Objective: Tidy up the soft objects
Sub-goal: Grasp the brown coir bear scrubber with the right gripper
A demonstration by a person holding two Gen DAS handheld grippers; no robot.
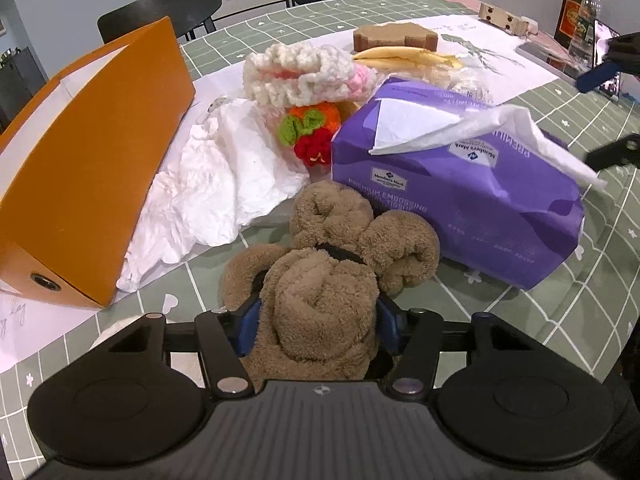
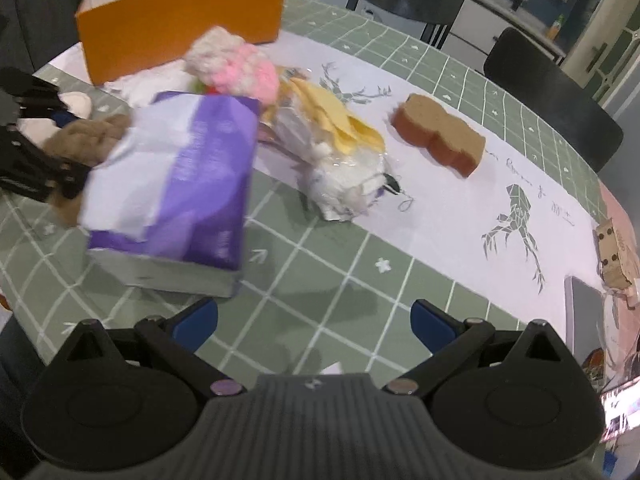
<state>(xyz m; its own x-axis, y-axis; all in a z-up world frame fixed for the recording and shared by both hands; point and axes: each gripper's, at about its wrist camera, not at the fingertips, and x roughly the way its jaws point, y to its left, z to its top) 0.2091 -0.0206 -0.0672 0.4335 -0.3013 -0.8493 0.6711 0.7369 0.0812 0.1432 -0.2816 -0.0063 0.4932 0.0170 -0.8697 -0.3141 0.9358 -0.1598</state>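
The surface (image 1: 560, 288) wears a green checked cloth with white lines, and a pale runner printed with deer crosses its middle. An orange box (image 1: 92, 168) stands on its long edge at the left of the left wrist view, with crumpled white paper (image 1: 212, 184) lying against its foot. Just right of that paper sits a purple tissue pack (image 1: 460, 200), one white tissue pulled out of its top slot and drooping to the right.

A brown plush towel toy (image 1: 332, 280), rolled and bound with a dark band, rests on the cloth in front of the tissue pack, touching its near side. The left claw (image 1: 318, 316) is clenched on this toy, its blue pads pressed into the fleece on either side.

Behind the tissue pack lies a cream and pink crocheted piece (image 1: 304, 74), on top of small crocheted fruits in orange, green and red (image 1: 310, 132). Further back are a brown sponge with a wavy outline (image 1: 394, 36) and a clear bag holding yellow and white soft items (image 2: 340, 152).

The right claw (image 2: 314, 324) is released, jaws wide apart over bare cloth, with nothing between its blue pads; the tissue pack lies near, ahead and to its left.
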